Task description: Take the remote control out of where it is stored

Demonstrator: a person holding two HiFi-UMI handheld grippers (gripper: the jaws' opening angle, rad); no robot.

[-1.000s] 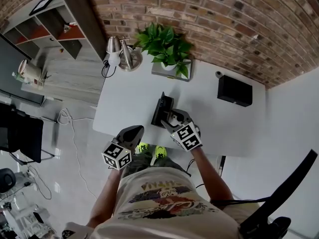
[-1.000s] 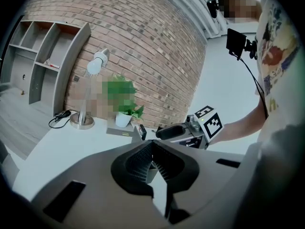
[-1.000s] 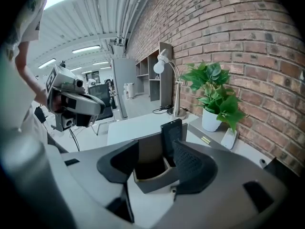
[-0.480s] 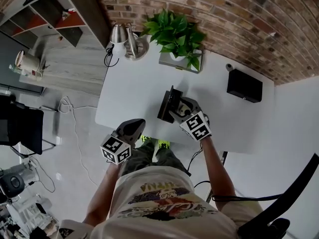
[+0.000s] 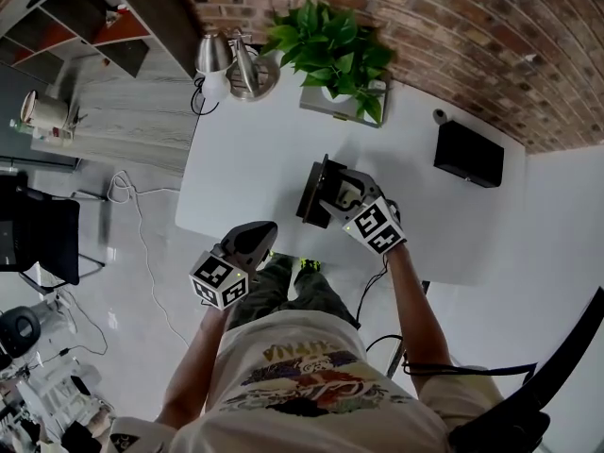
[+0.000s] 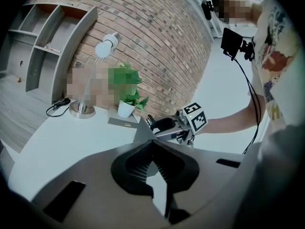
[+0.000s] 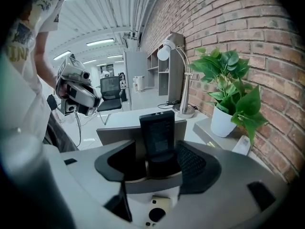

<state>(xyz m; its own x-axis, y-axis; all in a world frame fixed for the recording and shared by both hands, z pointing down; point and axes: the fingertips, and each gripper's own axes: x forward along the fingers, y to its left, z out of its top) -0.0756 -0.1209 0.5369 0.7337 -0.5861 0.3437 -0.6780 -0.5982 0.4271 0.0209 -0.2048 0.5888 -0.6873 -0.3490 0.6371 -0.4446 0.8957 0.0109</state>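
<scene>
Brick wall (image 5: 453,26): runs along the far side of the table, at 12 o'clock in the head view.
Table (image 5: 245,159): white top, standing against the wall.
Plant (image 5: 330,50): green and potted, at 12 o'clock from the holder, beside the wall.
Lamp (image 5: 231,64): metal desk lamp at 11 o'clock from the holder, on the table's far left corner.
Black box (image 5: 469,154): at 2 o'clock from the holder, well apart from it.
Right gripper (image 5: 332,194): reaches the holder from 4 o'clock. Its jaws have just been opening and stand wide apart, released, with the remote control between them and the pads clear of it.
Left gripper (image 5: 255,236): at 7 o'clock from the holder, at the table's near edge. Its jaws are closed tip to tip on nothing.
Holder (image 5: 311,192): dark upright stand near the table's near edge.
Remote control (image 7: 158,135): black, upright in the holder against its grey back plate.
</scene>
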